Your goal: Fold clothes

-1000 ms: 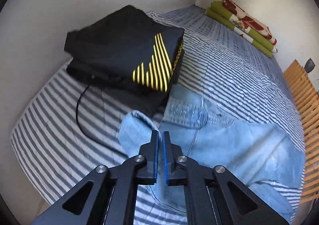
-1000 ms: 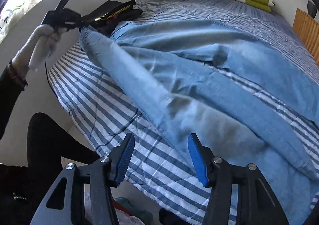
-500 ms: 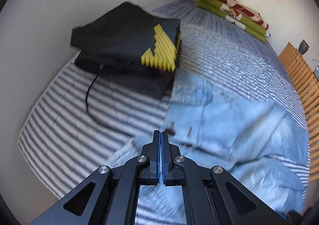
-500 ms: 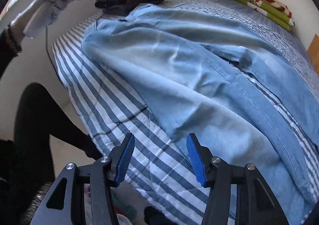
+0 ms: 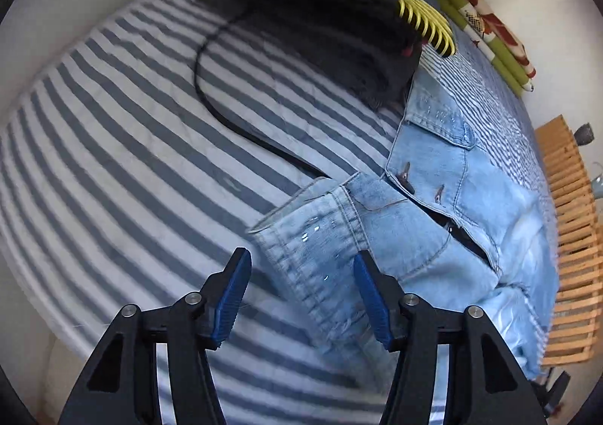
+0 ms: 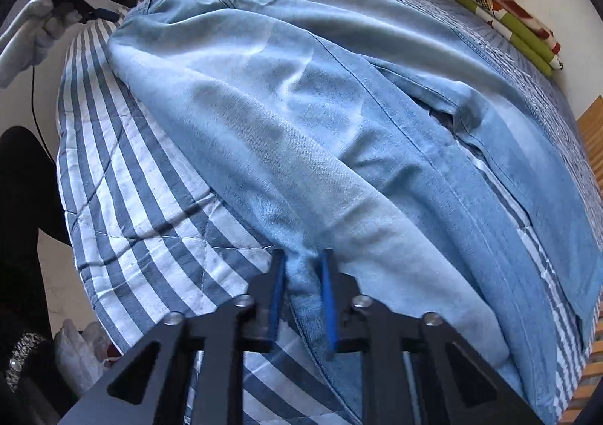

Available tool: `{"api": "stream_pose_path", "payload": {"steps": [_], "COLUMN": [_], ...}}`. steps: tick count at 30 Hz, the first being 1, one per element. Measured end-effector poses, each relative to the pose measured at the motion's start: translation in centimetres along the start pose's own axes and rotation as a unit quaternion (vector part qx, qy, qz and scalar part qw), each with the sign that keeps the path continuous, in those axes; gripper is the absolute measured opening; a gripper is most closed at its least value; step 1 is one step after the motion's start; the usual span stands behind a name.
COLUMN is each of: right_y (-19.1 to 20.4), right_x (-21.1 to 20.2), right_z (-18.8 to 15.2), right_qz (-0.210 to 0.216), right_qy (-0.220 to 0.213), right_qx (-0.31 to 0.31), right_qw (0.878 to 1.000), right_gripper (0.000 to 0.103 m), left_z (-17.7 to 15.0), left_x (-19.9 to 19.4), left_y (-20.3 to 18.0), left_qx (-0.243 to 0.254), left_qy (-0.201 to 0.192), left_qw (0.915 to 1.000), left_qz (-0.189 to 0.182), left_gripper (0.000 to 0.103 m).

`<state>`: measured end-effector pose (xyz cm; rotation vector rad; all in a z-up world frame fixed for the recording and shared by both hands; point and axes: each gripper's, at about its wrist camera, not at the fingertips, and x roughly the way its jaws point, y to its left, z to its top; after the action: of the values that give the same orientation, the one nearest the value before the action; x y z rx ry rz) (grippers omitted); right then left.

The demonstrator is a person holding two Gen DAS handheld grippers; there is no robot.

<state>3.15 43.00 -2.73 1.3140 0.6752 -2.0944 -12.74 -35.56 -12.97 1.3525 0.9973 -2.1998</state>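
Observation:
Light blue jeans (image 6: 301,104) lie spread on the striped bed (image 5: 113,161). Their waistband (image 5: 312,236), with its button fly, sits just below my left gripper (image 5: 301,274). Its jaws are opening, and the waistband corner lies between the blue pads (image 5: 233,296) without touching them. In the right wrist view the left gripper (image 6: 94,6) hangs at the far end, held by a gloved hand (image 6: 37,32). My right gripper (image 6: 303,293) is closing at the near edge of the bed. A fold of one jeans leg is pinched between its pads (image 6: 328,296).
Folded black clothes with yellow stripes (image 5: 320,10) are stacked beyond the waistband, and a black cable (image 5: 233,123) runs out from them. A green and red folded blanket (image 5: 490,29) lies by the far wall. Wooden slats (image 5: 573,236) border the right side. A person's dark leg (image 6: 22,198) stands by the bed.
My left gripper dropped towards the waistband and went from shut to open. My right gripper lowered onto the jeans leg and closed on a fold. The jeans settled flatter on the bed.

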Motion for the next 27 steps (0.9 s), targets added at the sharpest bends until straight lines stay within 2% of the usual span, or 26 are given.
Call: {"api": "stream_pose_path", "payload": {"steps": [1,3,4,7,10,12,14,16,18,21,24,25,26,27], "right_y": [-0.1,-0.4,-0.7,-2.2,-4.7,-6.2,-6.8,-6.6,-5.2,-2.3,-0.1,0.3,0.5,0.5], "right_x": [-0.2,-1.3,-2.2,-6.4,-11.9,-15.3,-17.4,-17.6,-16.4,-11.9,-7.2,-6.5,-6.5,-7.2], "right_z": [0.1,0.3,0.5,1.8,3.0,3.2,2.6,1.2,-0.7,-3.8,-4.9,-5.1,-4.9,-4.5], "right_qz": [0.000,-0.011,-0.013,-0.018,-0.030,-0.024,-0.007,0.029,0.061,0.081,0.077,0.082,0.083,0.086], "right_qy": [0.000,-0.011,-0.018,-0.050,-0.096,-0.125,-0.140,-0.130,-0.104,-0.035,0.038,0.059,0.070,0.064], "right_qx": [0.001,0.000,0.003,0.013,0.033,0.051,0.062,0.066,0.054,0.037,0.016,0.009,-0.002,-0.014], "right_qw": [1.000,1.000,1.000,0.998,0.994,0.991,0.988,0.989,0.991,0.995,0.996,0.995,0.994,0.994], "right_gripper": [0.009,0.009,0.008,0.007,0.007,0.007,0.007,0.007,0.007,0.007,0.008,0.011,0.011,0.012], "left_z": [0.0,0.2,0.5,1.6,2.5,2.2,0.7,-1.2,-4.0,-7.9,-9.8,-10.1,-10.2,-10.2], "left_x": [0.6,1.0,0.5,-3.3,-9.9,-14.1,-16.4,-16.3,-14.5,-10.2,-6.2,-5.5,-5.3,-5.8], "left_y": [0.0,-0.3,-0.7,-3.7,-7.4,-9.3,-10.1,-9.4,-7.6,-4.6,-2.8,-2.7,-2.7,-2.8], "left_qx": [-0.007,-0.023,-0.034,-0.008,0.021,0.045,0.071,0.081,0.085,0.082,0.083,0.086,0.090,0.095], "left_qy": [-0.007,-0.012,-0.018,-0.058,-0.107,-0.134,-0.140,-0.124,-0.093,-0.034,0.017,0.032,0.046,0.049], "left_qw": [0.9999,0.9996,0.9991,0.9981,0.9926,0.9877,0.9859,0.9885,0.9921,0.9948,0.9942,0.9938,0.9932,0.9926], "left_qz": [-0.010,-0.012,-0.018,-0.021,-0.052,-0.066,-0.056,-0.030,0.002,0.049,0.066,0.062,0.059,0.058], "left_gripper": [0.034,0.015,0.009,0.007,0.007,0.007,0.007,0.007,0.007,0.007,0.007,0.011,0.012,0.014]}}
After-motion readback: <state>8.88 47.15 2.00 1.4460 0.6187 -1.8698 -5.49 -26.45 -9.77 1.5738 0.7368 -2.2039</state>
